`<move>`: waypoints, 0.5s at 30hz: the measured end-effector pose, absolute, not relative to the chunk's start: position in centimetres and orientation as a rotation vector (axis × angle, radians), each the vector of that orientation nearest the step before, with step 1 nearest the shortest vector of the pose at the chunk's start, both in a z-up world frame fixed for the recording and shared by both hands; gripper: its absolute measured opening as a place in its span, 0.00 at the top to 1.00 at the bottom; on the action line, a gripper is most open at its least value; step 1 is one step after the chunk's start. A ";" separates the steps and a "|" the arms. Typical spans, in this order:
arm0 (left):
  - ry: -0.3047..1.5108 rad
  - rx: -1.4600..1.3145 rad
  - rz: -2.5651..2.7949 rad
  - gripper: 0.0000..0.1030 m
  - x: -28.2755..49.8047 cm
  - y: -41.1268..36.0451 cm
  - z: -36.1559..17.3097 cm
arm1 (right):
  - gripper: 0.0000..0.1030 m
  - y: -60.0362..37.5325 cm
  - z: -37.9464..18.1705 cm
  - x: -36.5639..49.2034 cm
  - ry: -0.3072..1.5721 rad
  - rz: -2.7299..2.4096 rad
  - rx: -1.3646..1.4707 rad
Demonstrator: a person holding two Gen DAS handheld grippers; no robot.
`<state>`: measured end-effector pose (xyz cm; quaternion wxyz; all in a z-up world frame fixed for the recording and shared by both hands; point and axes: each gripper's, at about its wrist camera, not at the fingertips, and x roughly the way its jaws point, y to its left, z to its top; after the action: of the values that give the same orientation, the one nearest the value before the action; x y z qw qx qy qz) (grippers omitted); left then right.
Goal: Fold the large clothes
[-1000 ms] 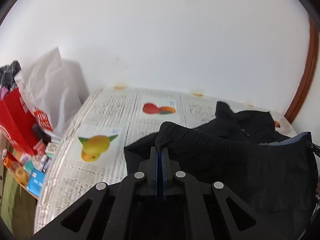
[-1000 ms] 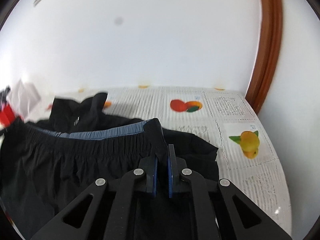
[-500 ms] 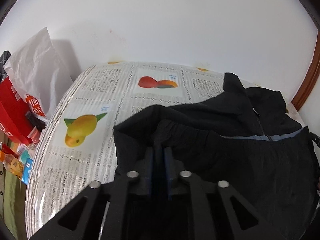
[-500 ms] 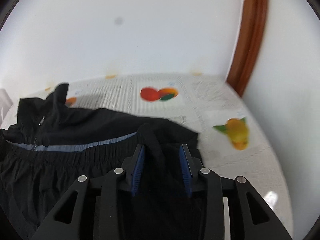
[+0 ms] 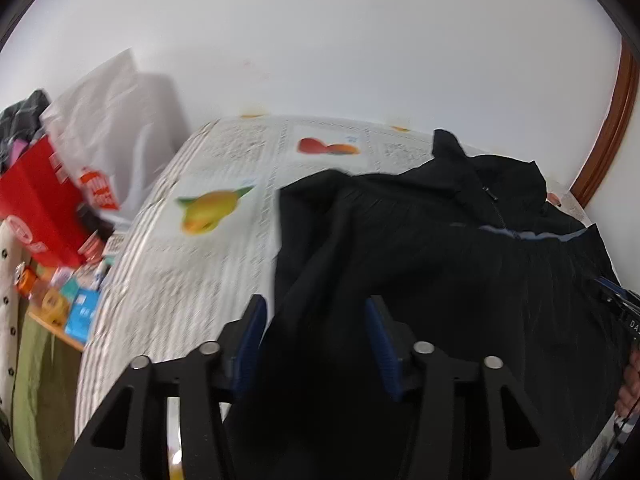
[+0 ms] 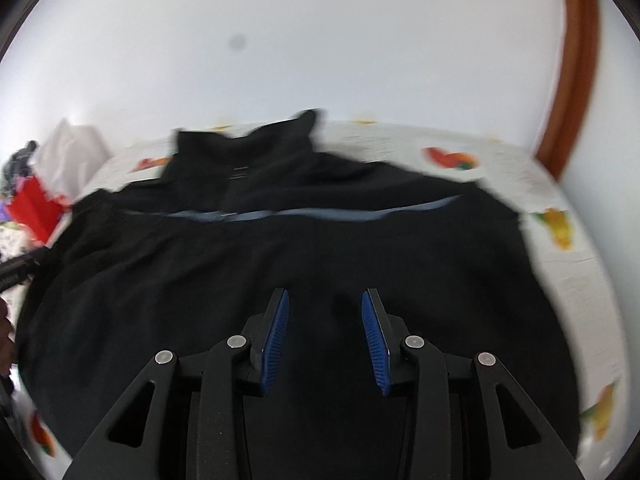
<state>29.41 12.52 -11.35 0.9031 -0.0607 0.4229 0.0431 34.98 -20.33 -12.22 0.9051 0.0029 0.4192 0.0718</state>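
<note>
A black jacket (image 5: 440, 248) with a grey-blue stripe (image 6: 320, 214) lies folded on the table, its collar (image 6: 248, 148) toward the wall. My left gripper (image 5: 316, 320) is at the jacket's left edge. Its jaws are opening, and loose black cloth lies between the blue pads without being pressed. My right gripper (image 6: 324, 308) hovers over the middle of the jacket (image 6: 280, 264). Its jaws are opening too, with only the flat cloth below them. The picture is blurred by motion.
The table wears a white cloth with fruit prints (image 5: 192, 280). Left of it stand a red bag (image 5: 36, 200), a white plastic bag (image 5: 108, 120) and several small boxes (image 5: 80, 312). A brown door frame (image 6: 576, 60) rises at the right. A hand (image 5: 630, 384) shows at the edge.
Both grippers were shut on the jacket's hem and have let it go. The folded-over part now lies on the jacket, and both grippers have pulled back toward the near side.
</note>
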 end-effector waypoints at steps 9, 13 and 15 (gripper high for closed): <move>0.920 -0.210 0.103 0.49 25.3 16.7 -13.8 | 0.63 -13.3 -15.1 35.9 0.939 0.175 0.038; 0.931 -0.280 0.033 0.62 24.8 17.1 -15.5 | 0.63 -12.4 -16.4 35.6 0.911 0.132 -0.060; 0.923 -0.270 0.014 0.78 24.8 16.5 -15.8 | 0.63 -12.1 -16.6 35.5 0.898 0.127 -0.095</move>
<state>24.80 16.50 -15.75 0.8865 -0.1300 0.4440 0.0065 35.53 -12.10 -16.56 0.8978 -0.0460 0.4337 0.0614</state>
